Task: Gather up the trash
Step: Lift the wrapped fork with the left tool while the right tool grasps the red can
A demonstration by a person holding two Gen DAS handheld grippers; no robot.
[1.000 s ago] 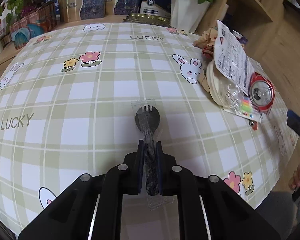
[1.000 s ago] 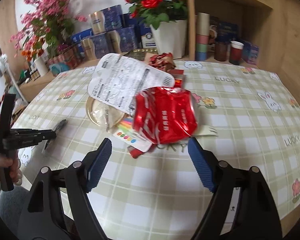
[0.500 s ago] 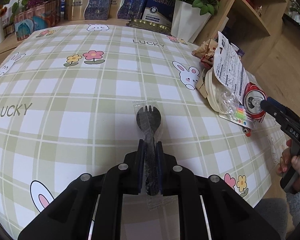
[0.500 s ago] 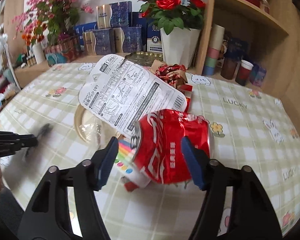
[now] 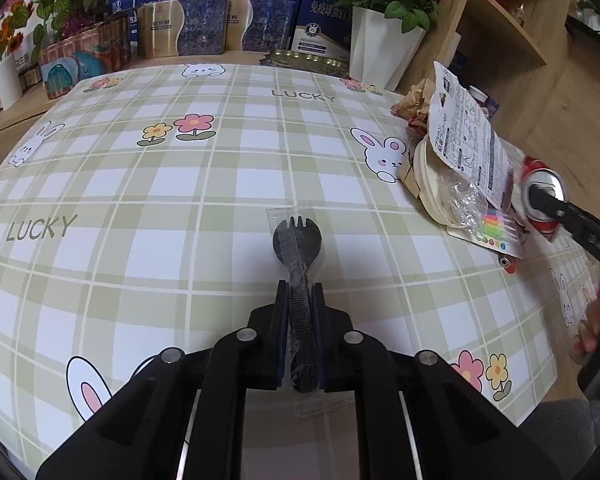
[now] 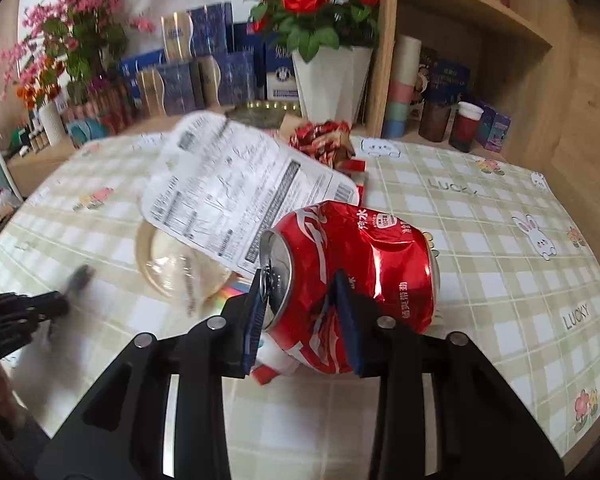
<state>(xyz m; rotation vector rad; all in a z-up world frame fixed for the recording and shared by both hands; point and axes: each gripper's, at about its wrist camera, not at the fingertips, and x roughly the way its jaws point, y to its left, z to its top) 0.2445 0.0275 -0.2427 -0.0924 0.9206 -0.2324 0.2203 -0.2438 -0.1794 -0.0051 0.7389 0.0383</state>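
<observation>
Since the earlier frame, right claw point(image 6: 302, 312) has advanced and clenched on the crushed red can point(image 6: 356, 280), previously lying free between spread fingers. Can lies on the counter point(image 5: 140, 208) against the printed wrapper point(image 6: 240, 196). Left claw point(image 5: 300, 312) grips the wrapped black spork point(image 5: 297, 240).

Bright, even daylight; fisheye-bent edges; motion blur across right wrist view's left.
</observation>
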